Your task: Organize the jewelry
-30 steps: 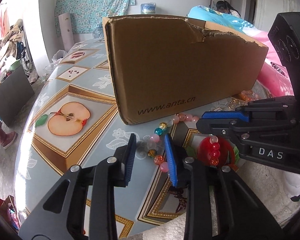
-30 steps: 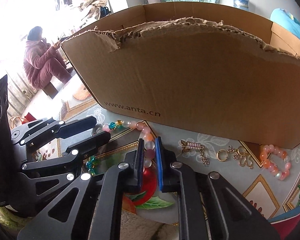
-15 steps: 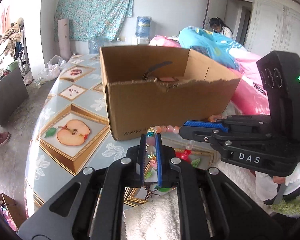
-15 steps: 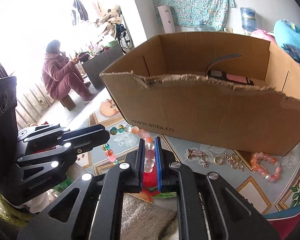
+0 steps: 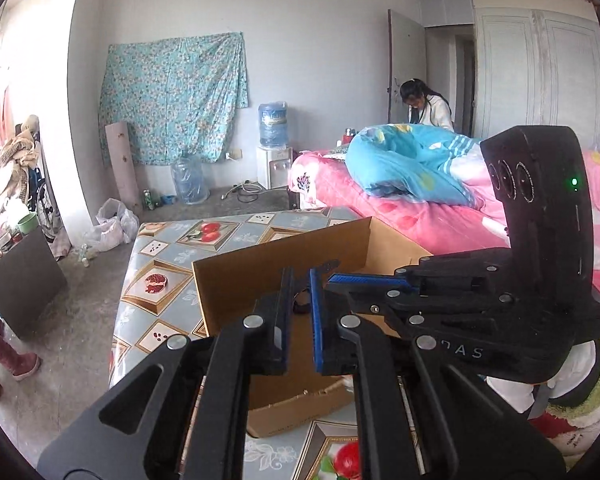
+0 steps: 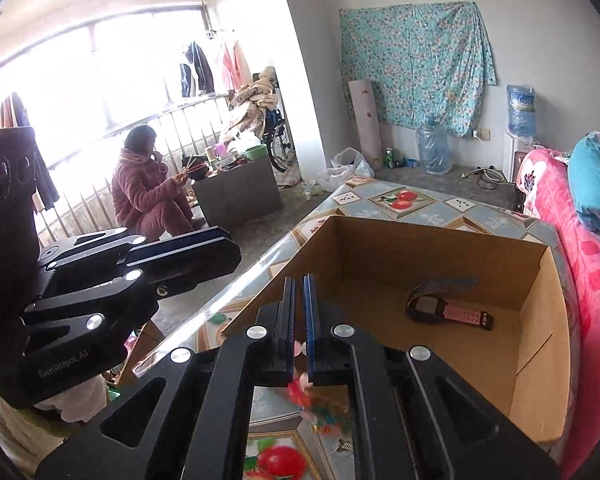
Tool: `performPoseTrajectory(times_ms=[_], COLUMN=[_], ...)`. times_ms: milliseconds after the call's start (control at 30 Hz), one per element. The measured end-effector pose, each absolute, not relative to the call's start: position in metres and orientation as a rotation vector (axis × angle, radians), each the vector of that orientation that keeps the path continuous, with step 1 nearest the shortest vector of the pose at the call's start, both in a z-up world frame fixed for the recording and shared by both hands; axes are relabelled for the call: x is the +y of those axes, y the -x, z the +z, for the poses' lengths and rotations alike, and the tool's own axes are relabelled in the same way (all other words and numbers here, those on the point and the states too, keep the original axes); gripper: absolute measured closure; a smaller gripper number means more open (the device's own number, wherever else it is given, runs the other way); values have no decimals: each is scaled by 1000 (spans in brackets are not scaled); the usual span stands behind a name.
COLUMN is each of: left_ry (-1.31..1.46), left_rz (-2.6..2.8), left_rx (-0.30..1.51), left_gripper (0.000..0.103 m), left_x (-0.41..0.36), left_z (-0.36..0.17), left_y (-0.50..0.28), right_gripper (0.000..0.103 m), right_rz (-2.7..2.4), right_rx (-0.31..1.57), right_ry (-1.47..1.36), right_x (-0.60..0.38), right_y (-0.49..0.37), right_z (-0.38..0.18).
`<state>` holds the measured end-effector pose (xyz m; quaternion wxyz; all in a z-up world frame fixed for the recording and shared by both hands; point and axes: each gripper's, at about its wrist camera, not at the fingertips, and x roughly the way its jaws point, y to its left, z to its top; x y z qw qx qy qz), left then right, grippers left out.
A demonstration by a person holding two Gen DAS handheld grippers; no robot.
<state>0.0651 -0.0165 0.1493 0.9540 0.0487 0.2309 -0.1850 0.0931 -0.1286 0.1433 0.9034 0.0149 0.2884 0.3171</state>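
An open cardboard box (image 5: 236, 280) stands on the fruit-patterned table (image 5: 160, 276). Inside the box (image 6: 420, 248) lies a black watch with a pink strap (image 6: 444, 308). My right gripper (image 6: 299, 284) hovers over the box's near wall. Its jaws are closing tight on a pink bead (image 6: 299, 347) of the bead strand. More of the strand hangs blurred below (image 6: 300, 392). My left gripper (image 5: 300, 280) is beside it at the same height, its jaws drawn to a narrow slit. No bead shows between its pads. In the left wrist view the right gripper (image 5: 332, 280) hides its own beads.
A small gold piece (image 6: 346, 446) lies on the table in front of the box. A pink bed with a blue quilt (image 5: 380, 200) flanks the table on the right. One person sits by the window (image 6: 144, 192); another stands behind the bed (image 5: 424, 106).
Both grippers rose from table level to above the box rim, so its inside now shows. The left jaws closed from wide open. Beads seen between them half a second ago no longer show.
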Motion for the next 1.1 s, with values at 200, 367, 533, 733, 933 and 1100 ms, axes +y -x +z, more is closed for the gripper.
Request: performPoseTrajectory(times_ms=[200,367,533,733,933,1100], left_ry=[-45,-24,8,54,-72,-197], left_rz=[-345,-331,-346,-390,-376,-315], left_rx=[565,583,606,724,832,879], left_gripper=[96,96,96,76,67,67], left_x=[-13,1,16,20,-5,-16], left_z=[128,115,95,47,-2,-28], left_y=[-103,-86,-52,-15,2,-2], right_gripper=[98,98,98,97,94,85], right_rz=[624,632,642,671,683,709], right_rx=[660,664,663,740,883,906], right_ry=[-28,-80,-135,-244,-195,-86], right_x=[-132,-159,-191,-216,-184,-148], right_y=[-128,-118,-84,-38,-16,-13], right_z=[132,127,116,71,18,0])
